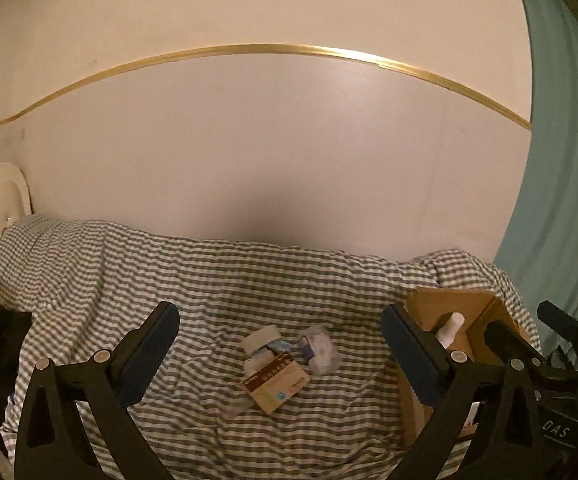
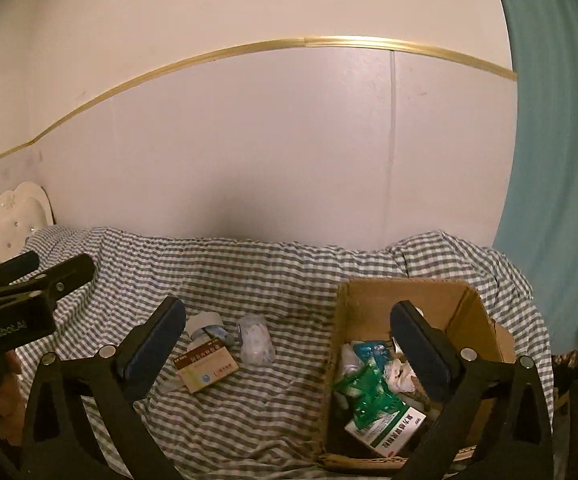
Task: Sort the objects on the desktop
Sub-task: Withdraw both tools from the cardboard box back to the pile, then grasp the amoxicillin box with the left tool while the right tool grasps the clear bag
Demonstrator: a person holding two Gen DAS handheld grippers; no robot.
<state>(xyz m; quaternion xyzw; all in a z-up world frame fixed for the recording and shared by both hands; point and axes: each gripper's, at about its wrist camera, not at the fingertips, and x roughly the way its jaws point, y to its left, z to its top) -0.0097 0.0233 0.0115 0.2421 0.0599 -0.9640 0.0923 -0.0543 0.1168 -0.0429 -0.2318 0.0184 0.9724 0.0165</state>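
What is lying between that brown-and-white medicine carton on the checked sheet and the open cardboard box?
Only the crumpled clear plastic bag lies just right of the brown-and-white medicine carton; bare checked sheet reaches the open cardboard box. Both the left gripper and right gripper are open and empty.

I hold my black two-finger left gripper [image 1: 281, 344] and right gripper [image 2: 289, 336] tilted downward, both jaws wide apart, nothing between them.

A grey-and-white checked bedsheet [image 2: 249, 420] covers the bed. On it lies a medicine box [image 2: 206, 368] in brown and cream with a small blue mark; at its 2 o'clock is a whitish crumpled packet [image 2: 255, 340]. The cardboard box [image 2: 401, 300] is plain brown, holding a green-and-white carton [image 2: 385, 428]. The curtain [image 2: 561, 160] is teal, the wall [image 2: 289, 140] pale with a gold strip [image 2: 209, 58].
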